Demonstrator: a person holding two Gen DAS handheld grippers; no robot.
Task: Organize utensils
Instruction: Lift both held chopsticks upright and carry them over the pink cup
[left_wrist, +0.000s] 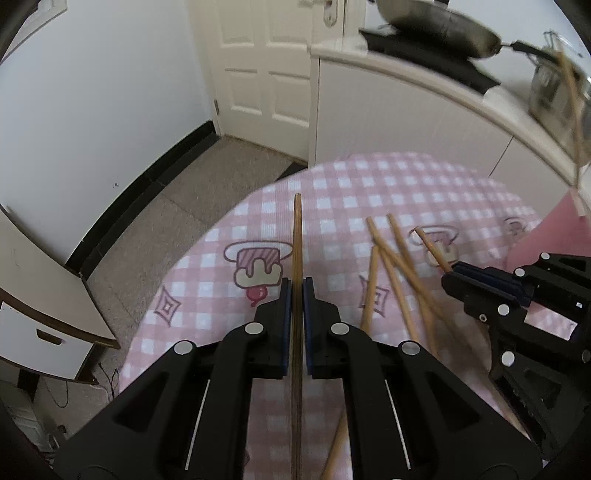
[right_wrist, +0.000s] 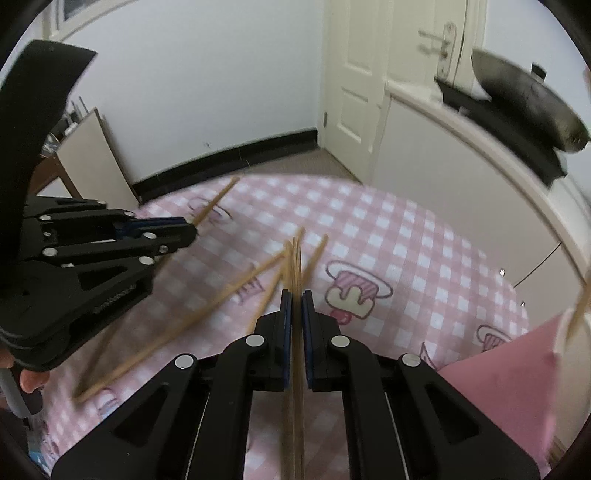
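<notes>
Pink checked tablecloth (left_wrist: 406, 184) beside white door (left_wrist: 266, 74).

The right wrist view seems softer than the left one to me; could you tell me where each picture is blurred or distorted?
Right wrist view: the loose chopsticks and the wok are smeared, while the right gripper stays crisp. Left wrist view: sharper overall, with blur mainly at the upper right; fisheye bends the baseboard in both.

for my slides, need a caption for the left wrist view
Left hand-held gripper clamps one chopstick above the pink checked tablecloth.
</notes>
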